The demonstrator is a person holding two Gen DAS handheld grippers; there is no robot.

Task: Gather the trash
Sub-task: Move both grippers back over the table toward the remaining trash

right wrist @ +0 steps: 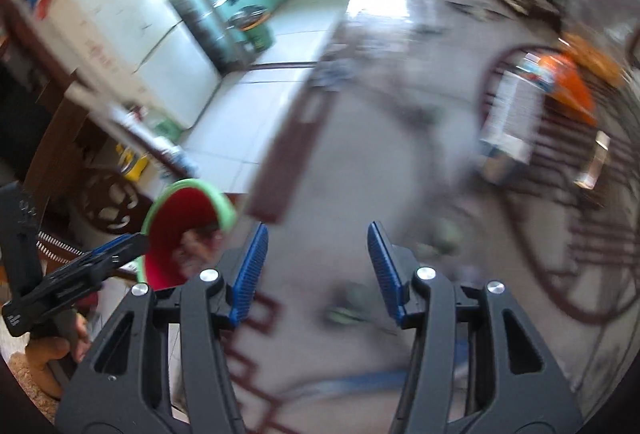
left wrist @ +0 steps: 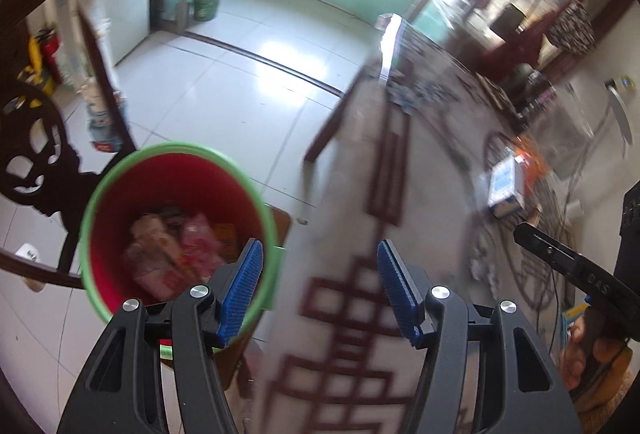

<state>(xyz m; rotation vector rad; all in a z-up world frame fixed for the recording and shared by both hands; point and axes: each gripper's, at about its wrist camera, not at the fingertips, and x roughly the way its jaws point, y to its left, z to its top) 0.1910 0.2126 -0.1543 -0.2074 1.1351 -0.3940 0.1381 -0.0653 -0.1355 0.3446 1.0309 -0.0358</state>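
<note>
Both the left gripper (left wrist: 320,290) and right gripper (right wrist: 314,270) stood open and empty. Crumpled wrappers (left wrist: 172,254), seemingly light and soft, lay in the red bin (left wrist: 120,194) at nine o'clock; a greenish scrap (right wrist: 348,310) on the table (right wrist: 360,174) probably needed a centre pinch.

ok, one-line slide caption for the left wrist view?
Left claw open and empty, above the table edge beside the red bin already holding wrappers.

Trash inside the red bin (left wrist: 176,218) is smeared, wrappers prob, can't be ID'd. Bin's near rim is hidden behind the left gripper (left wrist: 320,288). Small greenish bits (right wrist: 352,308) on the tabletop (right wrist: 360,162) are too blurred to be made out.
</note>
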